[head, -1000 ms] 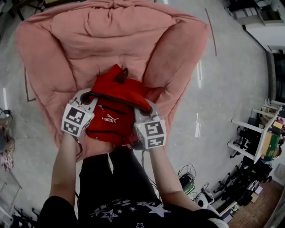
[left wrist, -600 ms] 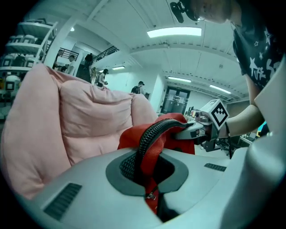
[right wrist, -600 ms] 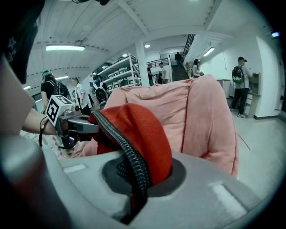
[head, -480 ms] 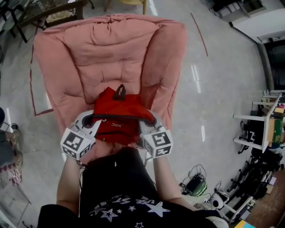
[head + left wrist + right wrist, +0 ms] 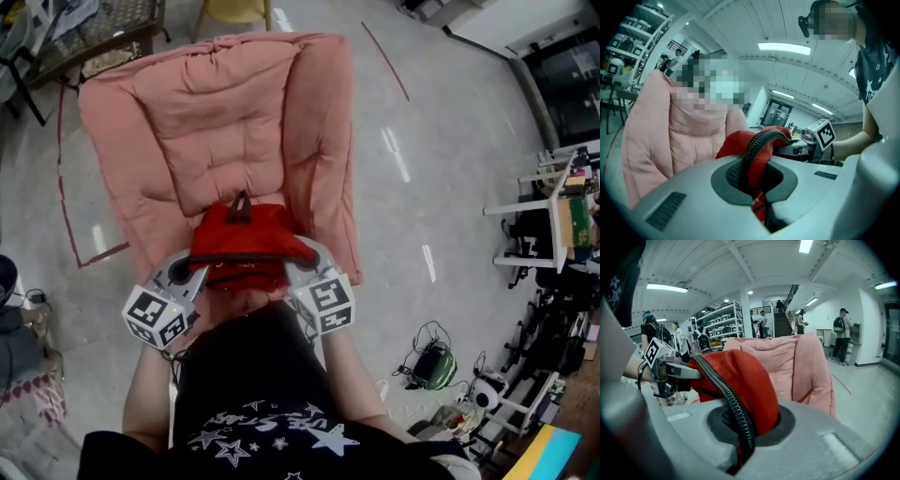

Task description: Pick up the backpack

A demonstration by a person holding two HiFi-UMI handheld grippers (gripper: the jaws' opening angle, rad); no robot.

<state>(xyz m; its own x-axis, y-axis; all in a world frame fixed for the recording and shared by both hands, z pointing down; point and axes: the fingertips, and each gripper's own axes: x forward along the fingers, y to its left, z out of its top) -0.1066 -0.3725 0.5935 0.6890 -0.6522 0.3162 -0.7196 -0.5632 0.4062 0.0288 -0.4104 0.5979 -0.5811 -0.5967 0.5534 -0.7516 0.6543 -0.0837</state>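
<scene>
My worry is slippage. Each grip bites only a thin fold of cloth and black ribbed piping [image 5: 759, 140], so the bag's weight could drag it out of either pinch. It could also tip if I raise one side faster. At the lower left of the head view, my left gripper [image 5: 192, 269] is clamped tight on the left edge of the red fabric backpack [image 5: 246, 246]. The bag spans mid-frame between both tools, over the front of the pink padded lounge chair [image 5: 216, 103]. To its right, my right gripper [image 5: 302, 267] pinches the other edge.
</scene>
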